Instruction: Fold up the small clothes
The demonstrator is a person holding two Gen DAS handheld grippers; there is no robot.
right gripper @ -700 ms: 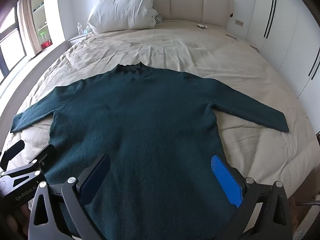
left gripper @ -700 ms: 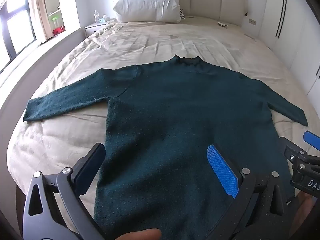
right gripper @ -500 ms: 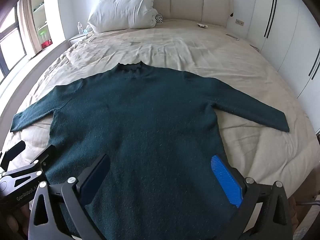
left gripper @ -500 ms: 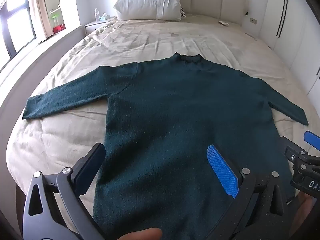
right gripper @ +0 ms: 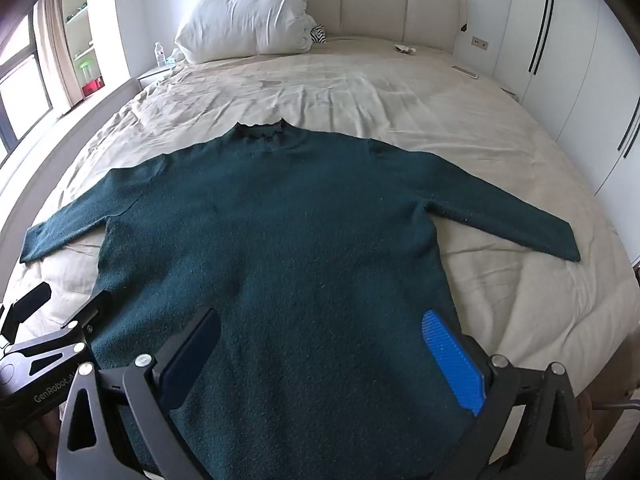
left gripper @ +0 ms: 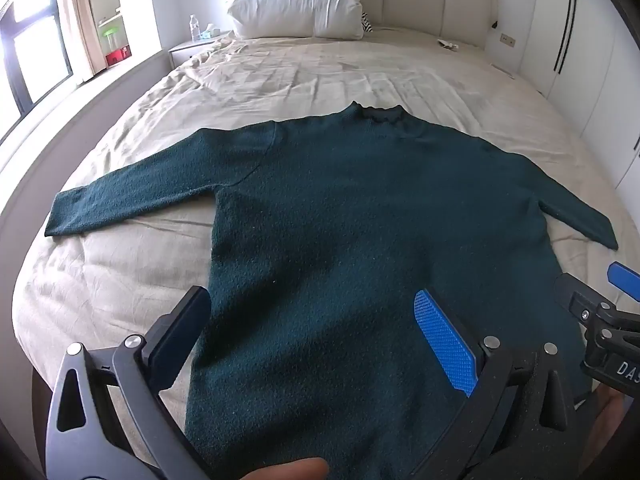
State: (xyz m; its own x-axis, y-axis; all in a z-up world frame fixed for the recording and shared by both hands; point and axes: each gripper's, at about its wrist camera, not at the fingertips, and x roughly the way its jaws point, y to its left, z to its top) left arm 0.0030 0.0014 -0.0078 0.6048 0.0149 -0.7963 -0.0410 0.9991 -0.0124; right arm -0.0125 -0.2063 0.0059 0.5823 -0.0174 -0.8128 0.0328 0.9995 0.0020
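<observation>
A dark green sweater [left gripper: 352, 216] lies flat on the beige bed [left gripper: 280, 76], collar away from me and both sleeves spread out; it also shows in the right wrist view [right gripper: 288, 232]. My left gripper [left gripper: 312, 320] is open and empty above the sweater's lower left part. My right gripper [right gripper: 320, 340] is open and empty above the lower right part. The right gripper [left gripper: 604, 320] shows at the right edge of the left wrist view, and the left gripper [right gripper: 44, 320] shows at the left edge of the right wrist view. The hem is hidden below both views.
A white pillow [right gripper: 248, 20] leans on the headboard [right gripper: 380, 4]. A nightstand with a water bottle [left gripper: 195, 28] stands at the far left. White wardrobe doors [right gripper: 580, 60] line the right side. Windows are on the left.
Both views have shifted very slightly. The sweater has not moved and both grippers stay open.
</observation>
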